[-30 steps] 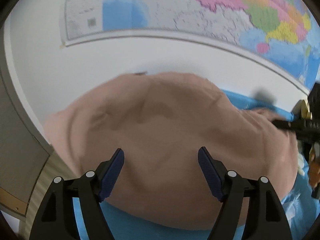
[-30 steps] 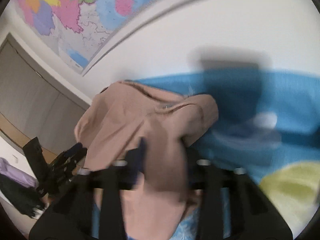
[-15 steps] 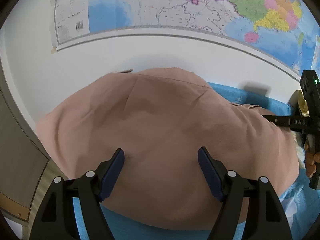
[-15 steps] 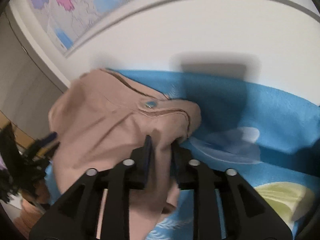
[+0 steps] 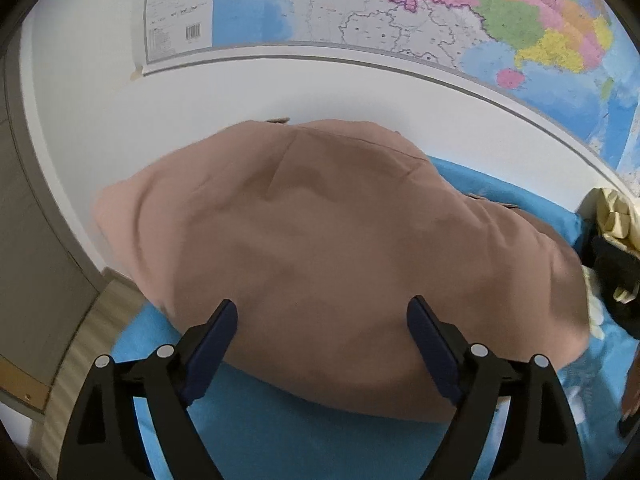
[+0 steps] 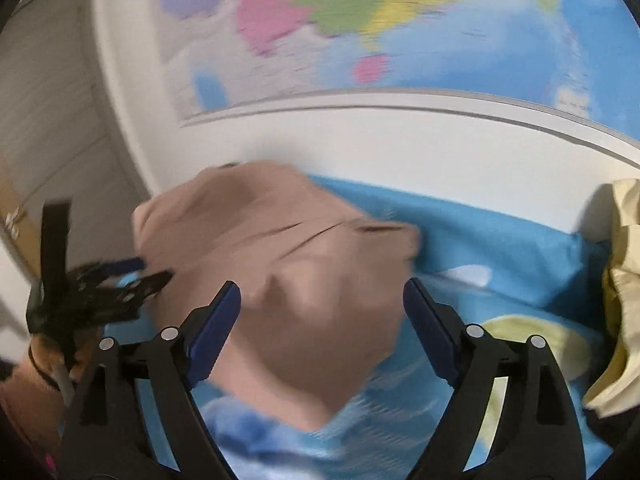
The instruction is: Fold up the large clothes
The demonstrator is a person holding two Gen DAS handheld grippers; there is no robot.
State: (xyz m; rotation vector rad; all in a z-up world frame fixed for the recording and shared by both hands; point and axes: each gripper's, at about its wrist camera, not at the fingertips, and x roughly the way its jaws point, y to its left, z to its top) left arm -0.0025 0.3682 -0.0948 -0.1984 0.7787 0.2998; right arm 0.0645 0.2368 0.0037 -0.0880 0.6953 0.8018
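A tan garment (image 5: 340,240) lies folded in a broad mound on a blue bed sheet (image 5: 280,420), reaching back to the wall. My left gripper (image 5: 322,312) hovers over its near edge with the jaws opening wide, and no pad presses the cloth. In the right wrist view the same garment (image 6: 288,280) is blurred. My right gripper (image 6: 322,292) is over its right end, jaws opening, pads clear of the fabric. The left gripper (image 6: 104,288) shows there at the garment's left side.
A white wall with a coloured map (image 5: 400,8) runs right behind the bed. A pale yellow cloth (image 6: 624,280) and a dark garment (image 5: 616,280) are heaped at the right. A grey wardrobe panel (image 5: 32,240) stands at the left. A person's hand (image 6: 24,380) holds the left gripper.
The right gripper let go of the tan fold it was pinching, opened wide and swung across. The left jaws spread a little wider. The garment has settled flatter.
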